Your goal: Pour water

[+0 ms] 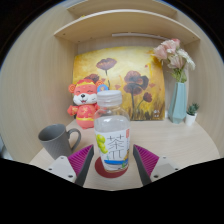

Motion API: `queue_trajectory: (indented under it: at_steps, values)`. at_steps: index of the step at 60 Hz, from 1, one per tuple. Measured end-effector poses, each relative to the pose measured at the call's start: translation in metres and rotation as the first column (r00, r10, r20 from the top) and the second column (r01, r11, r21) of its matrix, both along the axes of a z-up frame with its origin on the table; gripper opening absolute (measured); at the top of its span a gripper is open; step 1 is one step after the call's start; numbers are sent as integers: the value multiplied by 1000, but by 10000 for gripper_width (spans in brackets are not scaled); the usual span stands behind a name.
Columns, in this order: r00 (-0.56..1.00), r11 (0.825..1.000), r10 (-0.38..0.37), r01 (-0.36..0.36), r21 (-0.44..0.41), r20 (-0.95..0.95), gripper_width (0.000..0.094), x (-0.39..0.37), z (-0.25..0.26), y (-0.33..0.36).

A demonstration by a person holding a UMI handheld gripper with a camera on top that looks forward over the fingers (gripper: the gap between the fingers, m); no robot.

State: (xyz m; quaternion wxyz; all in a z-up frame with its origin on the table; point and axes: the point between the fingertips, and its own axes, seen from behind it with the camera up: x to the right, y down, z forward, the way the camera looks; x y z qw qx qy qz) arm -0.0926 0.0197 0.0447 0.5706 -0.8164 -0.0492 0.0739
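A clear bottle [111,135] with a white cap and a white, green and yellow label stands upright on a red coaster [101,171] on the light wooden table [175,142]. It stands between the fingers of my gripper [111,161]. The magenta pads [68,161] flank it with a small gap at each side, so the gripper is open. A grey mug [59,140] stands on the table to the left of the bottle, just beyond the left finger, with its handle to the right.
An orange plush toy [84,102] sits behind the mug. A flower painting [130,80] leans on the back wall under a shelf. A tall pale vase with flowers [178,98] and a small potted plant [191,115] stand at the back right.
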Motion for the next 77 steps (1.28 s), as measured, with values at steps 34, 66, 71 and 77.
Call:
queue_trajectory:
  at_steps: [34,66,71,77]
  values:
    - [995,995,-102,102,19,19,817,56,61,-162]
    - [985,973,-174,173,153,-12,817,101,136,-211]
    - [985,972,-175,173,158,-3,817,104,138,-213]
    - [985,973,-175,174,153,-8,818,104,136,-215]
